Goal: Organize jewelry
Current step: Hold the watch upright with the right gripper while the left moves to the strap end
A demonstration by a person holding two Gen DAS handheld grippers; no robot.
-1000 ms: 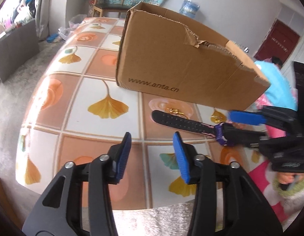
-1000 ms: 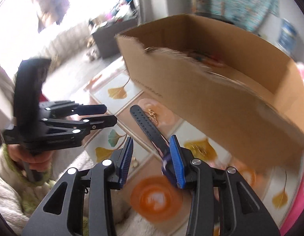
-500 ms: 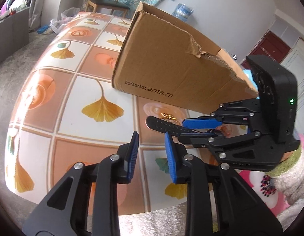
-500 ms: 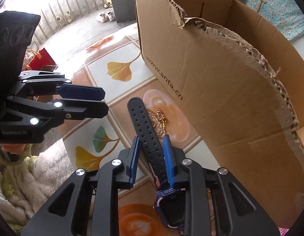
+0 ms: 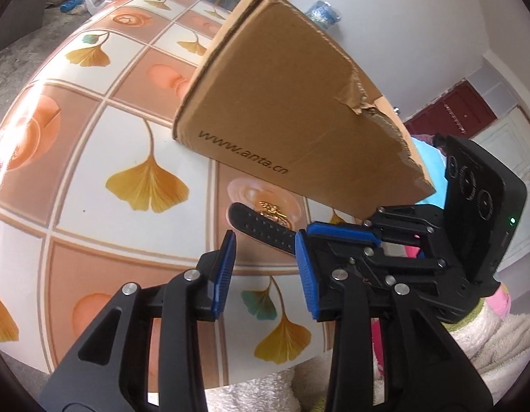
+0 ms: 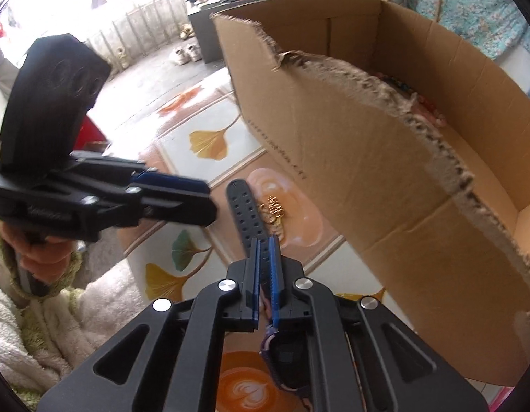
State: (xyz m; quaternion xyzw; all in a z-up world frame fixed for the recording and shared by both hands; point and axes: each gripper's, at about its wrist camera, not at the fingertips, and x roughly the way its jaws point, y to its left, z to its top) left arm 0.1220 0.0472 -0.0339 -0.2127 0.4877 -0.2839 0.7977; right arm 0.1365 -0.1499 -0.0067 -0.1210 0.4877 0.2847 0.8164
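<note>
A watch with a black perforated strap [image 6: 243,211] and a purple body [image 6: 282,353] lies on the tiled tabletop, beside a small gold jewelry piece [image 6: 273,208]. My right gripper [image 6: 265,254] is closing, and its blue pads press the strap from both sides. In the left wrist view the strap [image 5: 261,223] sticks out to the left of the right gripper [image 5: 319,240], with the gold piece [image 5: 271,207] just behind it. My left gripper [image 5: 265,271] hangs above the table near the strap's free end. Its jaws are opening and hold nothing. It also shows in the right wrist view as the left gripper [image 6: 211,201].
An open cardboard box [image 6: 367,171] with a torn rim stands right behind the watch, with beaded items inside at the far end. The tabletop [image 5: 93,206] has a ginkgo-leaf pattern and its near edge lies close below my grippers. A hand in a fluffy sleeve [image 6: 42,295] holds the left gripper.
My right gripper has slid along the strap and closed its pads onto it. My left gripper narrowed, then widened again, and moved nearer the strap and the right gripper.
</note>
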